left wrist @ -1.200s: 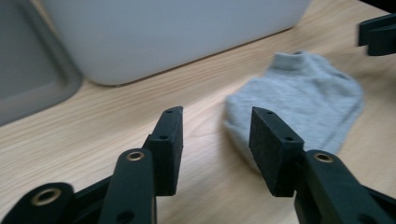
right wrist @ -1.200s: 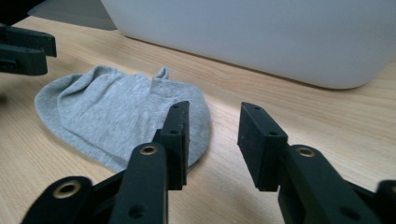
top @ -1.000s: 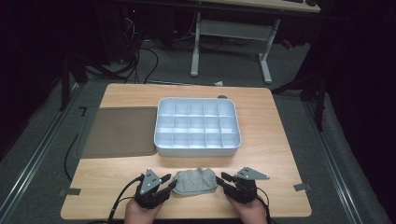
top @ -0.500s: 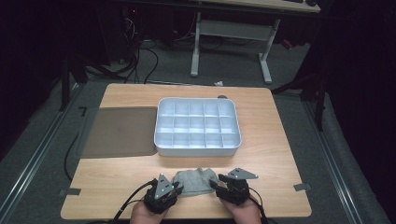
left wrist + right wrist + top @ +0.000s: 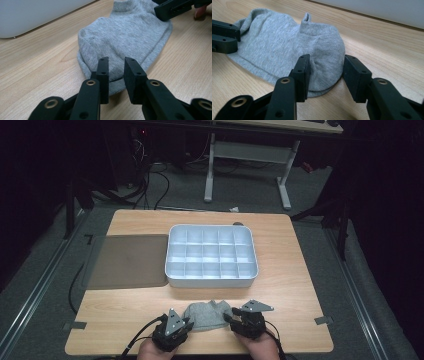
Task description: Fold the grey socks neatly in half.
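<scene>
A grey ankle sock (image 5: 207, 315) lies flat on the wooden table near its front edge. My left gripper (image 5: 187, 324) is at the sock's left end. In the left gripper view its jaws (image 5: 116, 60) stand narrowly apart over the sock's (image 5: 125, 32) hem, having just narrowed, and the fabric between them lies flat. My right gripper (image 5: 227, 317) is at the other end. Its jaws (image 5: 325, 58) straddle the sock's (image 5: 287, 42) rounded end and have just been closing. One pad touches the fabric and the other stands off.
A white tray (image 5: 212, 281) divided into several empty compartments stands mid-table, just beyond the sock. A dark grey mat (image 5: 127, 260) lies to its left. Bare wood (image 5: 290, 290) runs to the right of the sock. A desk frame and cables are on the floor beyond.
Both grippers have edged inward to the two ends of the sock. The sock has stayed about where it was.
</scene>
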`<state>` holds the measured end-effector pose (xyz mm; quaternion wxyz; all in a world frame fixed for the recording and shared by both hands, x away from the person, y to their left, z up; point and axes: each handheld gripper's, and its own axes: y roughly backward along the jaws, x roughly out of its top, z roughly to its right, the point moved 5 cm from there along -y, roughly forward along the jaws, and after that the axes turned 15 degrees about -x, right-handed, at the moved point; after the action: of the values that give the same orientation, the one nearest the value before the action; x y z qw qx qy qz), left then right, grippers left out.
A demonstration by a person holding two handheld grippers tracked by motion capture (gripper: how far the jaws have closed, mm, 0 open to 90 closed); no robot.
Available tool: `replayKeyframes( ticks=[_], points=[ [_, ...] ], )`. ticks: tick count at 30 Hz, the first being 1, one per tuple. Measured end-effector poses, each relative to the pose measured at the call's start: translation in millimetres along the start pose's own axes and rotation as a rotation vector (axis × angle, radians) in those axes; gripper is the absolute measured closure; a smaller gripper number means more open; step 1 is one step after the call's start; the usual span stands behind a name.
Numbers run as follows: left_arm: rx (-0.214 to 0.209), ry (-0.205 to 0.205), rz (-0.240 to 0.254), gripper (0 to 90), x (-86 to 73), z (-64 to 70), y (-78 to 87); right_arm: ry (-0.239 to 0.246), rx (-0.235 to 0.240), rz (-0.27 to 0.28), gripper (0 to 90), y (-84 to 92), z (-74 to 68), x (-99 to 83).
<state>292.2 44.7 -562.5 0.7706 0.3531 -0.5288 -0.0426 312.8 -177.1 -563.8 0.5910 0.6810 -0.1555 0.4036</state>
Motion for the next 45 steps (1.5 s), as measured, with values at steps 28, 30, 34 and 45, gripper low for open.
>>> replayKeyframes(
  ticks=[28,30,34,45],
  points=[
    [0.012,-0.007,-0.04,75.0,33.4,16.0,-48.3,0.04,0.037,0.001,81.2,2.2,-3.4,-1.6],
    [0.014,-0.008,-0.039,75.0,33.2,16.3,-48.4,0.039,0.037,0.003,81.2,2.8,-3.3,-1.4],
    [0.015,-0.006,-0.039,75.3,33.2,15.9,-48.6,0.032,0.042,0.014,81.3,4.0,-2.9,-1.2],
    [0.028,-0.004,-0.039,75.4,35.3,14.8,-51.2,0.006,0.061,0.074,81.5,13.1,-2.8,4.2]
  ],
)
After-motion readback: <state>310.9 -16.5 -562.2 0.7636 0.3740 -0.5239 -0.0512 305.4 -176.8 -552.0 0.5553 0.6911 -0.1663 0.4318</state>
